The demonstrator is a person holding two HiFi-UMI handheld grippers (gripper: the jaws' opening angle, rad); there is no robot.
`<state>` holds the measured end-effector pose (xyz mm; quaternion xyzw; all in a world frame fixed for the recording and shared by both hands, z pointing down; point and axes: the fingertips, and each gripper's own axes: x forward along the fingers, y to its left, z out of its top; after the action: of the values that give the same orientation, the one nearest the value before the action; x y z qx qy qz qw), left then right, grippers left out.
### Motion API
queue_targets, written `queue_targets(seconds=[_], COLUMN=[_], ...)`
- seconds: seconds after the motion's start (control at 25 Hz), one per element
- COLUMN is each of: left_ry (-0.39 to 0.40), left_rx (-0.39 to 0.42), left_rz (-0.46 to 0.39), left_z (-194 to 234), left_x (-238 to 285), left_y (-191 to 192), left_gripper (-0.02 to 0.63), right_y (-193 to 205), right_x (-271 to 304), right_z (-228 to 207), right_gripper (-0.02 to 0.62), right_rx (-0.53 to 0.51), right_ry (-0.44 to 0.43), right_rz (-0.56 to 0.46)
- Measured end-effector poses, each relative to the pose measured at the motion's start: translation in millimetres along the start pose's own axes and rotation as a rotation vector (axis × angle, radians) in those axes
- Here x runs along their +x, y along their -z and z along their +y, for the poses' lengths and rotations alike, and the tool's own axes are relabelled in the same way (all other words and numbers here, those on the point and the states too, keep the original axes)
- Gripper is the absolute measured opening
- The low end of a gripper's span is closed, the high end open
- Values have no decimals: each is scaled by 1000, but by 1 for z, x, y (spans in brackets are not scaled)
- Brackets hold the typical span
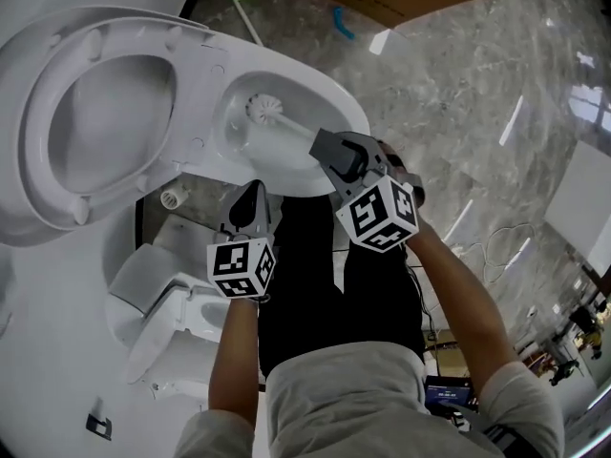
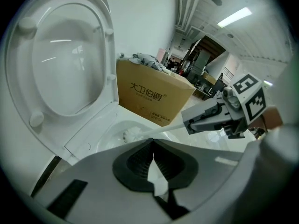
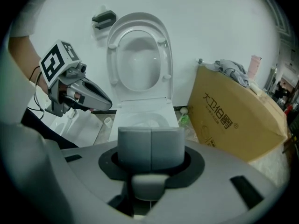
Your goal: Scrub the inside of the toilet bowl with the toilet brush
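Head view: right tongs (image 1: 321, 145) clamped on toilet brush (image 1: 261, 111), bristles down in toilet bowl (image 1: 336, 105); left tongs (image 1: 252, 195) closed, empty. Scrubbing seemingly under way, unfinished.

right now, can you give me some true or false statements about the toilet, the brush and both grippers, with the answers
1. The head of the toilet brush is down inside the bowl. True.
2. The left gripper is holding the brush handle. False: the right gripper has its jaws shut on the handle; the left gripper's jaws are together on nothing.
3. The seat and lid are raised, leaving the bowl open. True.
4. Nothing lies on top of the cardboard box. False: a grey cloth is bunched on its top.
5. The left gripper is inside the bowl. False: it hangs outside, near the front rim.
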<state>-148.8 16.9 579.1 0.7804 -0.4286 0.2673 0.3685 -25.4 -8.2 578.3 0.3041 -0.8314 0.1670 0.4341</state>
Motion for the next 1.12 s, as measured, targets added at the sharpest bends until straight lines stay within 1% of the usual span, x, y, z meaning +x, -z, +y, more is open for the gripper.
queue_targets(seconds=[0.08,0.2,0.36,0.52,0.68,0.8,1.0,1.12], left_ry=[15,35,50,39,30,26,17,7], left_rx=[10,25,24,5,-14,-14,-28,-36], left_rz=[24,46,56,57,65,74,83,84], left_z=[6,13,24,38,50,53,57,58], left_x=[7,20,28,31,35,38,40,41], left_y=[8,15,19,22,28,32,38,41], left_gripper=[9,9,9,9,9,9,9,9], right_y=[5,13,29,34,35,39,45,45], right_x=[13,33,63,87,104,112,126,130], right_z=[7,8,5,3,3,1,-3,-4], right_gripper=[147,147,146,146,146,146,146,146], right_rx=[7,9,-24,-93,-123,-136,-226,-252], right_ry=[-6,8,44,60,56,55,63,58], right_rz=[10,37,97,140,161,169,192,198])
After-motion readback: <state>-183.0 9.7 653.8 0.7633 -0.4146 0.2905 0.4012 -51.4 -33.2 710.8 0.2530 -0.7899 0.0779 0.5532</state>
